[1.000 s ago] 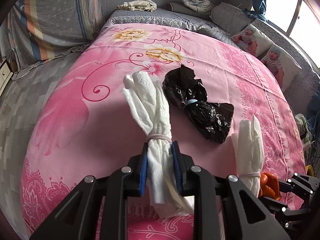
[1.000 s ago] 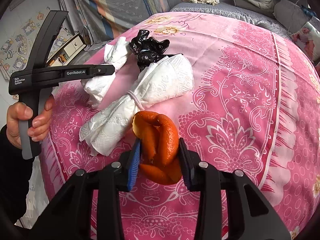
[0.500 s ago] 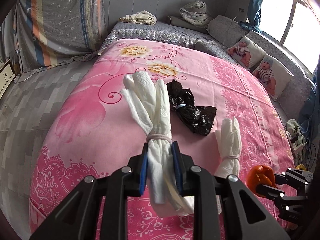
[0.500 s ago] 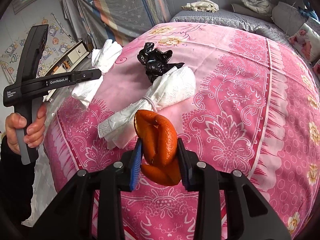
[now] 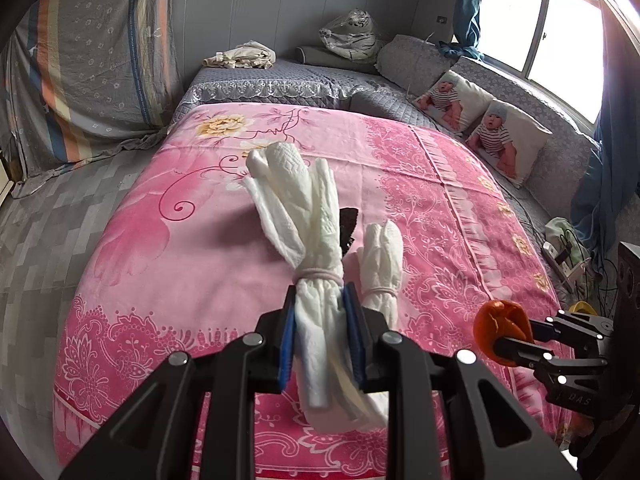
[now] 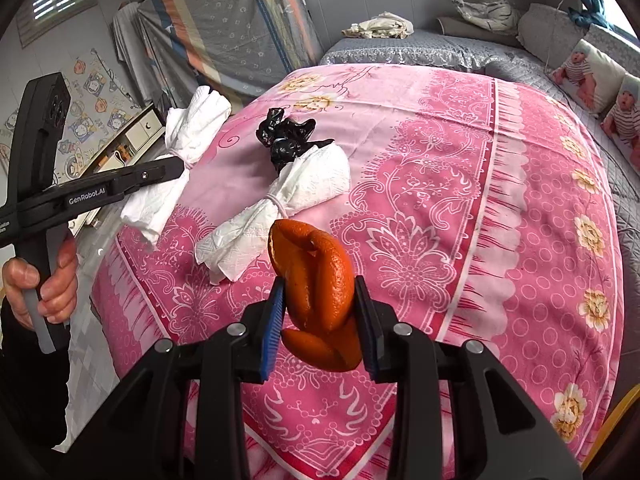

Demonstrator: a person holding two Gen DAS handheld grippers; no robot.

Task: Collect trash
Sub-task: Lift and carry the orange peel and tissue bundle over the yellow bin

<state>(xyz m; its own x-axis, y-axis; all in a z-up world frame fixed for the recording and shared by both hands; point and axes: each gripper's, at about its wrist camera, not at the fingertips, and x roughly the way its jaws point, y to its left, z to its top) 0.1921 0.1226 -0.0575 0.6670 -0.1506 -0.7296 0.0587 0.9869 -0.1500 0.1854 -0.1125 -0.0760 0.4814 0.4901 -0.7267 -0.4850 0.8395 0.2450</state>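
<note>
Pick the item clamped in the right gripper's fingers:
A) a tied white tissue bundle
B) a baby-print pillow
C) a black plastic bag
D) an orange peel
D: the right gripper is shut on the orange peel, while the left gripper holds a tied white tissue bundle and the black plastic bag lies on the pink bedspread.

The held tissue bundle (image 5: 316,276) hides nearly all of the black bag (image 5: 349,226) on the bed in the left wrist view. In the right wrist view the lying bundle (image 6: 280,204) covers the bag's near end. The picture's left edge cuts off the sleeve (image 6: 28,376). The yellow thing (image 6: 616,424) at the bed's right corner is cropped, unidentifiable.
</note>
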